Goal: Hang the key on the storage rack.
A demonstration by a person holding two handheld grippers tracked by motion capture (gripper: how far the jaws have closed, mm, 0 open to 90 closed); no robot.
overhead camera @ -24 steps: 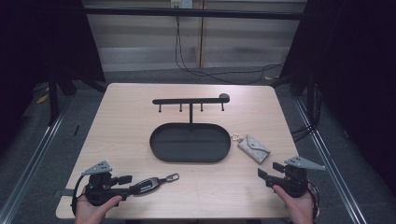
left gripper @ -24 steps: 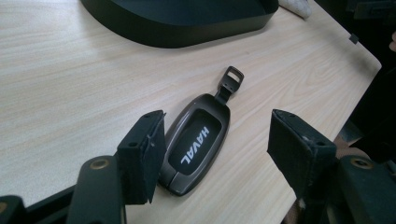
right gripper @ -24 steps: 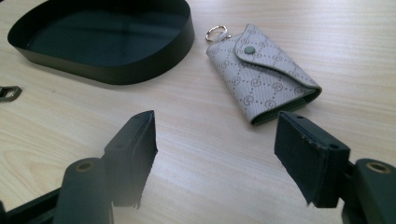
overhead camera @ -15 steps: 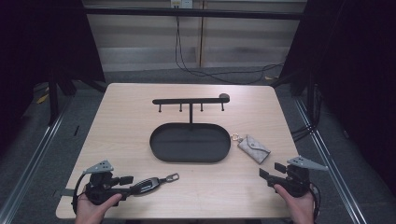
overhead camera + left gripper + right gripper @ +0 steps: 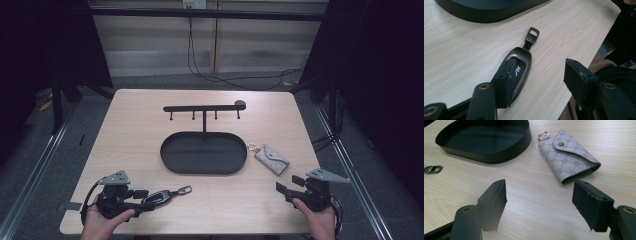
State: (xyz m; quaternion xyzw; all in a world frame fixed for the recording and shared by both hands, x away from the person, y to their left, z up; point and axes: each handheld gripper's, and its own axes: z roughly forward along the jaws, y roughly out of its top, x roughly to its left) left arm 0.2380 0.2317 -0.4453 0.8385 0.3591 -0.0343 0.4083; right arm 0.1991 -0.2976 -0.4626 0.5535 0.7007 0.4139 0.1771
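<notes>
Nothing is put away yet. My left claw (image 5: 536,87) is spread wide around the car key (image 5: 516,72) on the worktop (image 5: 140,130). My right claw (image 5: 544,205) is spread too, near the key pouch (image 5: 569,157) beside the empty tray (image 5: 204,167).

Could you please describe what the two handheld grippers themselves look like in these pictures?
Both are black. The left gripper and the right gripper each carry a grey three-cornered plate on top and trail a dark cable near the hand. In the gripper views, each has two blocky black jaws with flat matte pads, scuffed pale along some edges, mounted on arms with brass-coloured rivets. No sleeves are visible at the wrists.
</notes>
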